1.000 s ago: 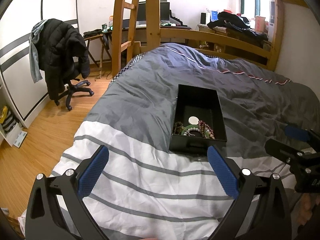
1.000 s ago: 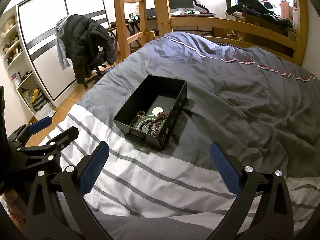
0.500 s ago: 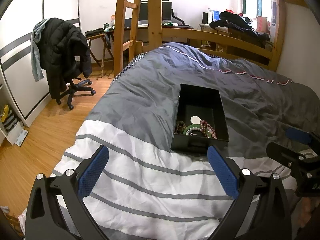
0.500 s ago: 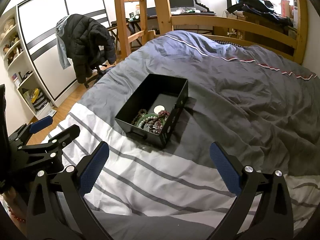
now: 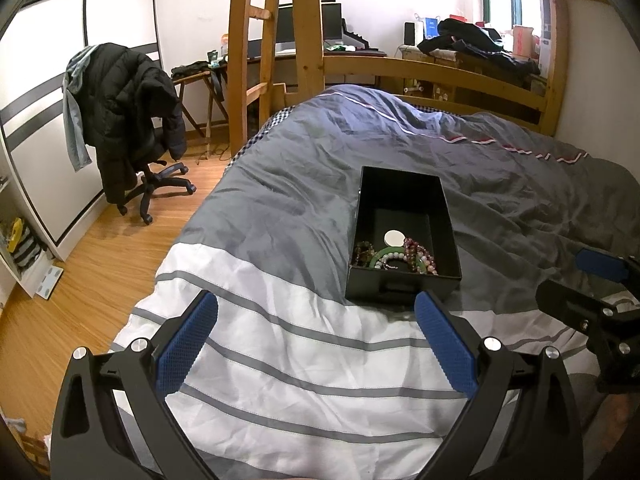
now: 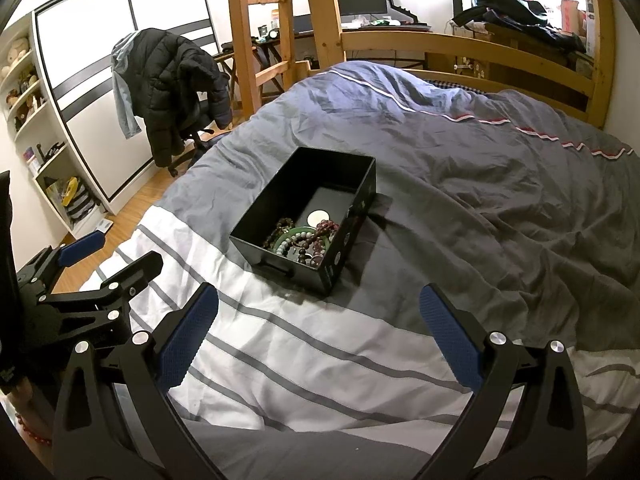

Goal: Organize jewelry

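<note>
Left tongs spread wide, nothing between the blue pads. Right tongs also wide open and empty. Both hang over the white striped end of the duvet, short of the black box. The box sits on the bed where the grey part of the duvet meets the white, its handle end facing the tongs. Beaded bracelets and a white round disc are piled at the box's near end; the far end is bare. A jacket-draped office chair stands on the wood floor to the left.
</note>
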Motion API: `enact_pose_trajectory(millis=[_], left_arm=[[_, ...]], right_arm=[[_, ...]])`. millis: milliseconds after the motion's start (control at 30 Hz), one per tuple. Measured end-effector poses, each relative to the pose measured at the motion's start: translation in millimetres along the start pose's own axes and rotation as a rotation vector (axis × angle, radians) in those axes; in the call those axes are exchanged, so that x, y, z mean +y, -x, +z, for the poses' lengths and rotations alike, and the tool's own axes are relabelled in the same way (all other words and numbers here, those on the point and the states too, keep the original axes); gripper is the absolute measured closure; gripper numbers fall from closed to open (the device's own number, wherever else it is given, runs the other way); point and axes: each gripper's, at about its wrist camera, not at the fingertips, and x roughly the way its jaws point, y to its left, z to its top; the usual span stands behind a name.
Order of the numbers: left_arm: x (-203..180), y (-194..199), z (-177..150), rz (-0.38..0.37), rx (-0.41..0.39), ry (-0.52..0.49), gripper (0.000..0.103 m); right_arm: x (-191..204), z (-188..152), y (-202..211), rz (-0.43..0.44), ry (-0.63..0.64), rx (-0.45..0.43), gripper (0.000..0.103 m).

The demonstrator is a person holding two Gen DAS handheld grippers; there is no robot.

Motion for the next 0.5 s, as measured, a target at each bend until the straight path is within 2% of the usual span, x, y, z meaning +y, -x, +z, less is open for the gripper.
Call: enact_pose_trajectory(millis=[500], left_arm=[[1.1,-1.5,-0.3,0.011,0.002,0.0,0.006]], right_arm=[[2.1,-1.8,0.4,0.0,-0.005,0.0,0.004]])
